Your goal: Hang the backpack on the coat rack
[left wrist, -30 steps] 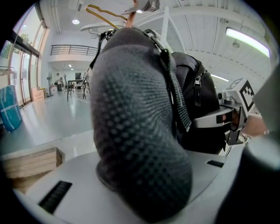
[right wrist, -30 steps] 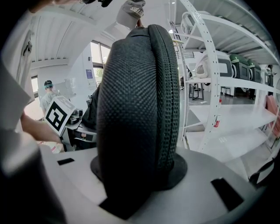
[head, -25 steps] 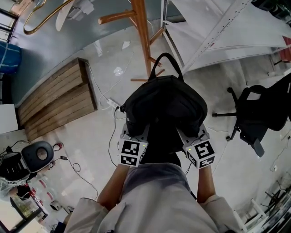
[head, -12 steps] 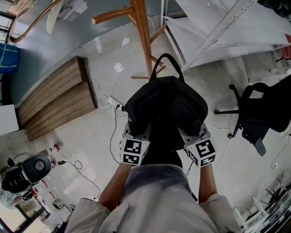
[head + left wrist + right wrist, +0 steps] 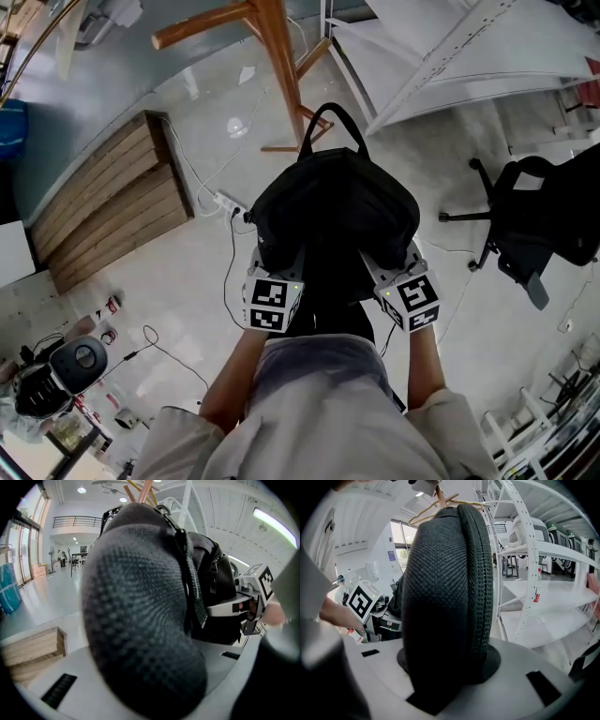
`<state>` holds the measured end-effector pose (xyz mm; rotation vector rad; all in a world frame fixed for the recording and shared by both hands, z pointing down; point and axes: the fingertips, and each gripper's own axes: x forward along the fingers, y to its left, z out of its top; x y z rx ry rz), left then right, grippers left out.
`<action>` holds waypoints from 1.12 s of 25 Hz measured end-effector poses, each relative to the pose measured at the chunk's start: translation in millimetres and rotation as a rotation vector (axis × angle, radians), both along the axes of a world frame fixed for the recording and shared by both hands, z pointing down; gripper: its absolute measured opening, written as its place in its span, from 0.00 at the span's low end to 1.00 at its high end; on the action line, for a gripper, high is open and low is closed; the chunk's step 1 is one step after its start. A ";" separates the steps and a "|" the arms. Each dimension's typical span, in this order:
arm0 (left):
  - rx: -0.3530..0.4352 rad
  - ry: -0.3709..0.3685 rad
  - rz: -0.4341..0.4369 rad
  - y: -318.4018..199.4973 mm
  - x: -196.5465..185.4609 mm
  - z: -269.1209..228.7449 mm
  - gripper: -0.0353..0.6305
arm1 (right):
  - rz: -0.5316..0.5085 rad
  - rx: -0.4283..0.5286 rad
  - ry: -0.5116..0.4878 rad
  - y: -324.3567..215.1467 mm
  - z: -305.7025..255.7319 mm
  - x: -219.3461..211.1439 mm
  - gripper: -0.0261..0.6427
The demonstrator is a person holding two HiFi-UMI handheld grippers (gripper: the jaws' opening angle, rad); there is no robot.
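Observation:
A black backpack (image 5: 333, 211) hangs in front of me, its top handle loop (image 5: 330, 120) pointing at the wooden coat rack (image 5: 277, 66) beyond it. My left gripper (image 5: 281, 261) is shut on the backpack's left padded shoulder strap (image 5: 140, 606), which fills the left gripper view. My right gripper (image 5: 387, 265) is shut on the right padded strap (image 5: 445, 592). Both sets of fingertips are hidden under the bag in the head view. The rack's arms (image 5: 202, 23) branch off near the top edge.
A wooden platform (image 5: 103, 220) lies on the floor at left. A power strip with cables (image 5: 228, 202) sits by the rack's foot. White shelving (image 5: 450, 56) stands at the upper right, a black office chair (image 5: 534, 220) at right, and a grey device (image 5: 66, 366) at lower left.
Both grippers have come down a little with the backpack, still gripping the straps. The rack's pole now shows further left and higher in the head view.

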<state>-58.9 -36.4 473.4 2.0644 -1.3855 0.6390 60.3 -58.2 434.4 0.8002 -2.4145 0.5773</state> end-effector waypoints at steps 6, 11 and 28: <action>-0.019 0.001 0.012 -6.3 -2.0 16.8 0.22 | 0.005 -0.016 0.004 -5.2 16.5 -1.5 0.23; -0.044 0.003 0.014 -9.8 -1.3 28.6 0.22 | 0.000 -0.029 0.007 -10.9 28.3 -1.3 0.23; -0.114 -0.004 0.003 -18.0 -5.2 68.3 0.22 | -0.015 -0.076 0.011 -22.8 69.6 -5.1 0.23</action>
